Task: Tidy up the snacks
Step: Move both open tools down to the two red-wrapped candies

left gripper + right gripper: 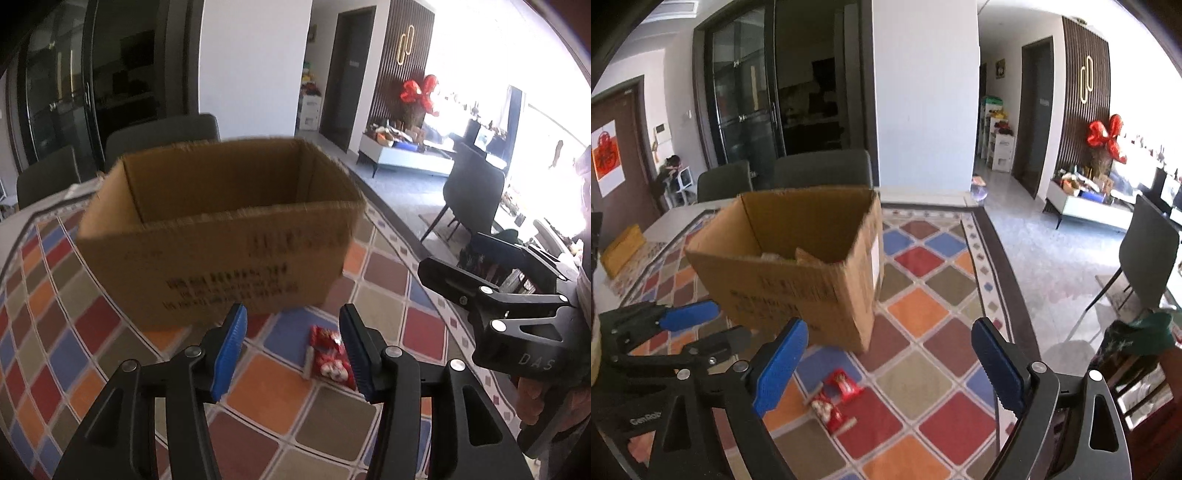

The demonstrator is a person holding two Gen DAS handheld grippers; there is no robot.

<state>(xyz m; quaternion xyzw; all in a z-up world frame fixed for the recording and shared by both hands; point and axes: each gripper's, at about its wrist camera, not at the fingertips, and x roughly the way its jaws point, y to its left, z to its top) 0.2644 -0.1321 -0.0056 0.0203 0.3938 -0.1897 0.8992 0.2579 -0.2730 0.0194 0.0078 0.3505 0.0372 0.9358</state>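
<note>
Two blue-padded tongs are hovering over a table covered by a cloth (923,310) of coloured diamonds. The left tongs (295,347) are standing released, gripping nothing; a red snack packet (330,356) is lying flat on the cloth beneath them, by the right-hand pad. The right tongs (890,365) are gaping wide, also gripping nothing, with the same packet lying below and between their pads. Beyond, an open cardboard box (798,284) is sitting upright, holding a few pale items too blurred to identify.
</note>
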